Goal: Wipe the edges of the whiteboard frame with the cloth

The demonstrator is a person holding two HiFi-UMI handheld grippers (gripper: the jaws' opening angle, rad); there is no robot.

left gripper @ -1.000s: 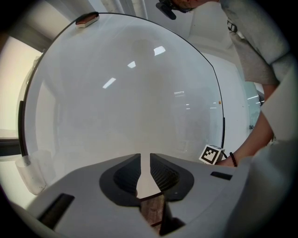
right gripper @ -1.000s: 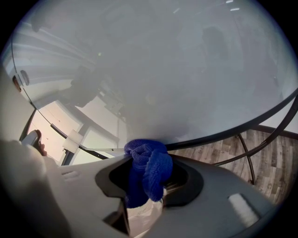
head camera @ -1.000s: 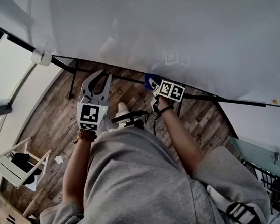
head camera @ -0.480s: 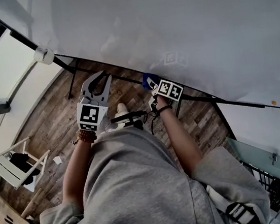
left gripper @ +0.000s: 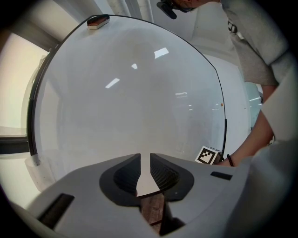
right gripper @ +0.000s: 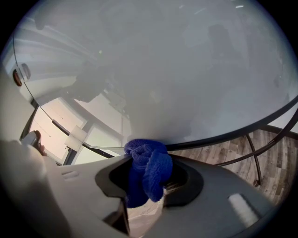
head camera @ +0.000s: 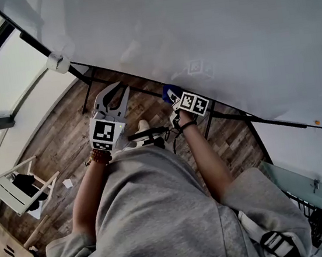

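A person in a grey top stands close to a big whiteboard [head camera: 206, 25], looking steeply down. The right gripper [head camera: 173, 98] has its jaws clamped on a bunched blue cloth [right gripper: 148, 167] and presses it against the dark frame [head camera: 266, 119] along the board's lower edge, near the middle of that edge. The left gripper [head camera: 113, 93], at about 9 o'clock from the right one, hangs over the wood floor [head camera: 62, 138] with its jaws narrowly apart and nothing between them. The wiping looks to be partway along the bottom edge. No dirt shows, so I cannot tell which stretches are done. The run toward 3 o'clock, the sides and the top likely remain.
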